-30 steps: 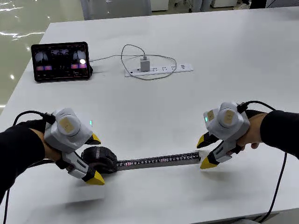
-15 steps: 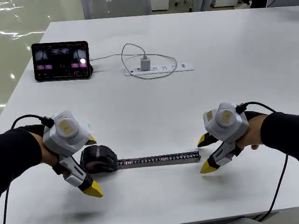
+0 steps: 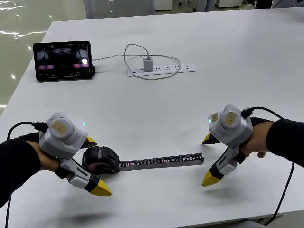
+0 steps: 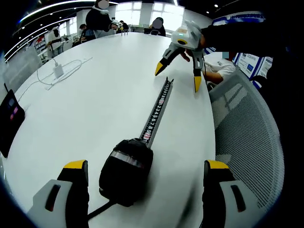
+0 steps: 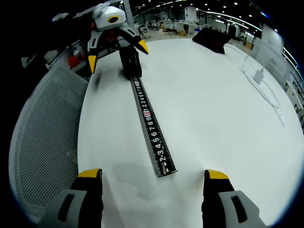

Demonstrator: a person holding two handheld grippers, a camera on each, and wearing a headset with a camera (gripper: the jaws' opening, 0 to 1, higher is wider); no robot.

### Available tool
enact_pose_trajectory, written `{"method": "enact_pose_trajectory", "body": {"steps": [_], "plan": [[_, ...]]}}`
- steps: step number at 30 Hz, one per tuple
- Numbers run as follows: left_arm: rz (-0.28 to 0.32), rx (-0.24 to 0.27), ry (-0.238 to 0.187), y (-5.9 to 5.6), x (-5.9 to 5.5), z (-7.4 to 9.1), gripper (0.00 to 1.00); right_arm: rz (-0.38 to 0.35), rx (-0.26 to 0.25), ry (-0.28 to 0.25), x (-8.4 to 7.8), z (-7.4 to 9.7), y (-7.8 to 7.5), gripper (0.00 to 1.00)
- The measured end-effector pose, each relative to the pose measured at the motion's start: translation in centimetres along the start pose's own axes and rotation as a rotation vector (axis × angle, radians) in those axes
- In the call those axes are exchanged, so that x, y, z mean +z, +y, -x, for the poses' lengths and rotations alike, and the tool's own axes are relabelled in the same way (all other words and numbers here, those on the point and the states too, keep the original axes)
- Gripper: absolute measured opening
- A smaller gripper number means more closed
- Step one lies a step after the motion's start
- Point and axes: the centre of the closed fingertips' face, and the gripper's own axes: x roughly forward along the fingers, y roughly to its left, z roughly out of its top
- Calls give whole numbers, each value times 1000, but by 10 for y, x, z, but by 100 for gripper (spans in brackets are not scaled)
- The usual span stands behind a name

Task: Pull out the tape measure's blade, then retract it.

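the tape measure sits on the white table near the person, its black case between the jaws of the left gripper, which stand wide open on either side of it and touch nothing. the blade is out and lies flat on the table, running from the case toward the right gripper, whose jaws are also spread wide, one to each side of the end hook, gripping nothing. with the blade drawn out and both grippers free, the step in hand looks like the retraction. to do it well, the left jaws should close squarely across the flat sides of the case, clear of the slot where the blade enters (a skewed grip would probably let the round case twist out). the right jaws would best pinch the blade just behind the hook and walk it back toward the case, keeping it low and straight along its own line, since a freed blade may snap home and jolt the case.
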Motion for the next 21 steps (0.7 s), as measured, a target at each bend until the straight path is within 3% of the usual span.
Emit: {"method": "enact_pose_trajectory", "body": {"steps": [3, 9, 13, 14, 21], "plan": [[44, 35, -28, 3, -1, 3, 99, -49, -22, -35, 0, 0, -2, 99], [135, 115, -94, 15, -4, 11, 99, -97, -77, -91, -3, 9, -7, 99], [162, 155, -131, 19, -5, 17, 99, -130, -95, -131, -5, 15, -8, 99], [155, 205, -145, 26, -4, 21, 99, -144, -101, -141, -6, 17, -8, 99], [198, 277, -197, 29, -9, 33, 99, -177, -164, -219, -9, 27, -7, 99]]}}
